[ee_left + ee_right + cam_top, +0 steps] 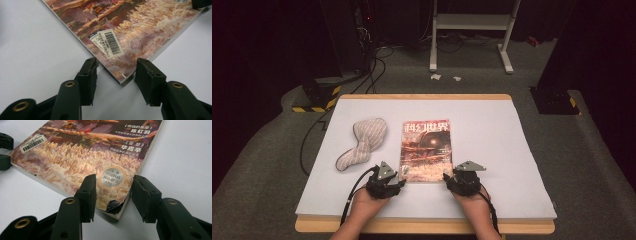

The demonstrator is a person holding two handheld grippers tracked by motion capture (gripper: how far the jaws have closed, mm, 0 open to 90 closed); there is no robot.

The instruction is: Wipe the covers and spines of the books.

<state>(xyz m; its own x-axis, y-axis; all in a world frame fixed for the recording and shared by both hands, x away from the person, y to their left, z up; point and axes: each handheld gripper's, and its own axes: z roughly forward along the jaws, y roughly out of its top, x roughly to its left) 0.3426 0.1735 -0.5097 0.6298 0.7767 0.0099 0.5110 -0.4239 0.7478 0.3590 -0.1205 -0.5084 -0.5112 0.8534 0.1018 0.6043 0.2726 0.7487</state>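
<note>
Tabletop (512, 150) white, smooth: magazine (426, 150) lies flat at middle, near edge toward me; I fear it slides away if pushed. Striped cloth pouch (362, 142) just left of it, could be bumped.

Left hand-held gripper (116, 72) half open, straddles near-left corner, not yet pinching. Right hand-held gripper (113, 192) same at near-right corner.

Risk: worn corner tears, or I catch cover only.
</note>
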